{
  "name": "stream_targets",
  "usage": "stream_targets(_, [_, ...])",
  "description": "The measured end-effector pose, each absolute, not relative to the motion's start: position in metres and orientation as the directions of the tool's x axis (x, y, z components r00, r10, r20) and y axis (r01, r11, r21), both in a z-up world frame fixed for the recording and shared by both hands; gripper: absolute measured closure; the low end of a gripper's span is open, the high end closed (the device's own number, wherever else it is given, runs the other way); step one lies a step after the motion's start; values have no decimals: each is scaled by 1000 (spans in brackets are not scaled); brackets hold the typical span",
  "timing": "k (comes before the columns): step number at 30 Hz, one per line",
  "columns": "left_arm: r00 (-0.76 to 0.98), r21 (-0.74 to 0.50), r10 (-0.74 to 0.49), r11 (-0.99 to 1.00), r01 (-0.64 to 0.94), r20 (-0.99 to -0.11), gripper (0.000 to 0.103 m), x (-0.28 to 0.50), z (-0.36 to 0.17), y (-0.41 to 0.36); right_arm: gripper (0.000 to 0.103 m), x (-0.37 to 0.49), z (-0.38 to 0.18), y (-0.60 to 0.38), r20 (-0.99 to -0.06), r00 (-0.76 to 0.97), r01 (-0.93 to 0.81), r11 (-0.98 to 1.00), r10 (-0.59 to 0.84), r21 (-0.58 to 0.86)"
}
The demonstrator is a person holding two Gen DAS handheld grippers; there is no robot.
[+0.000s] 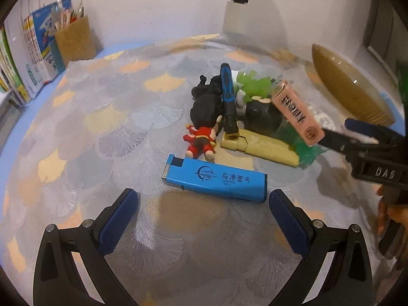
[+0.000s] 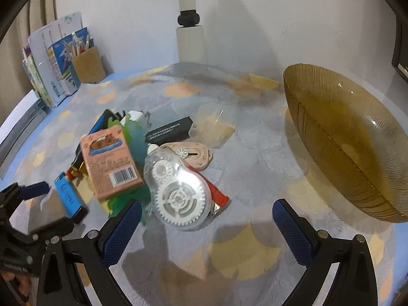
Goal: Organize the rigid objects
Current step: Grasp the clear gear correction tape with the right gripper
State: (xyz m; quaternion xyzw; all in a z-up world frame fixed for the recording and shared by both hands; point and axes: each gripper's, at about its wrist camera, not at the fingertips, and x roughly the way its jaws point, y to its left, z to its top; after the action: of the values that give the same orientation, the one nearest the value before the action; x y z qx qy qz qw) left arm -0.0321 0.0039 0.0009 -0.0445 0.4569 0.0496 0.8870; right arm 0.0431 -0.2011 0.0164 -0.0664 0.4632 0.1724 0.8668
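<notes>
The left tool point(image 1: 202, 201) hangs low over the counter point(image 1: 102, 132) with its blue-padded fingers point(image 1: 119, 219) spread wide and nothing between them. Just beyond its tips lies a blue lighter point(image 1: 216, 179), flat on the patterned cloth. Farther on sits the heap of small things: a red-suited figurine point(image 1: 201, 140) lying down, a blue-and-black pen-like stick point(image 1: 229, 97) leaning across a black figure point(image 1: 206, 104), a cream-coloured lighter point(image 1: 260, 146) and bits of green plastic point(image 1: 255, 86).

In the left wrist view the right tool point(image 1: 334, 136) comes in from the right side, and a pink box point(image 1: 297, 112) appears against its tips; whether it is pinched or merely overlaps cannot be told there. From its own camera the right tool point(image 2: 206, 227) shows both fingers point(image 2: 293, 232) wide apart over bare cloth, empty. The same pink box point(image 2: 111, 160) rests tilted on the heap, near left of the tool, beside a clear correction-tape dispenser point(image 2: 176, 191) with white gears, a pinkish speckled one point(image 2: 193, 153), a black comb-like piece point(image 2: 169, 130) and a red item point(image 2: 218, 192) partly beneath.

A ribbed amber glass bowl point(image 2: 344, 137) stands to the right, well apart from the heap. At the far left, books point(image 2: 48, 68) and a brown pencil holder point(image 2: 88, 65) stand against the wall.
</notes>
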Motion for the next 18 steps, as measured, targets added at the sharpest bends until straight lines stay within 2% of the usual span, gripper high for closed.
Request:
stream_targets(1, [570, -2, 76, 991, -134, -818, 0, -30, -1, 0, 4, 45, 15, -201, -825, 509, -361, 931, 245, 54])
stream_targets(4, [572, -11, 78, 989, -150, -817, 0, -28, 0, 2, 6, 53, 8, -194, -837, 496, -368, 929, 232, 39])
stream_targets(7, [576, -11, 86, 987, -162, -813, 0, -27, 0, 4, 24, 55, 5, -192, -839, 488, -388, 921, 242, 40])
stream_targets(8, [576, -13, 87, 986, -167, -813, 0, -27, 0, 4, 40, 54, 6, -193, -833, 481, -403, 913, 274, 68])
stream_targets(9, [572, -18, 88, 984, -177, -815, 0, -26, 0, 5, 46, 52, 7, -193, -828, 478, -416, 906, 293, 80])
stream_targets(10, [567, -20, 89, 983, -183, -819, 0, -25, 0, 5, 49, 50, 8, -191, -827, 487, -417, 907, 281, 62])
stream_targets(11, [563, -21, 93, 981, -192, -821, 0, -25, 0, 5, 55, 49, 8, -188, -828, 484, -427, 902, 281, 57])
stream_targets(13, [567, -20, 106, 977, -211, -817, 2, -27, 0, 4, 55, 46, 10, -186, -822, 492, -440, 897, 287, 49])
stream_targets(14, [579, -19, 115, 975, -221, -807, 15, -29, 1, 4, 55, 44, 12, -186, -813, 506, -440, 897, 289, 45])
stream_targets(15, [599, -21, 123, 973, -228, -791, 39, -32, 4, 4, 55, 42, 14, -188, -803, 517, -441, 896, 297, 47])
stream_targets(17, [618, -36, 129, 968, -247, -775, 58, -37, 7, 8, 55, 38, 20, -192, -775, 541, -444, 894, 327, 68])
stream_targets(18, [625, -57, 118, 966, -252, -772, 64, -38, 8, 11, 55, 36, 23, -195, -763, 553, -440, 895, 336, 75])
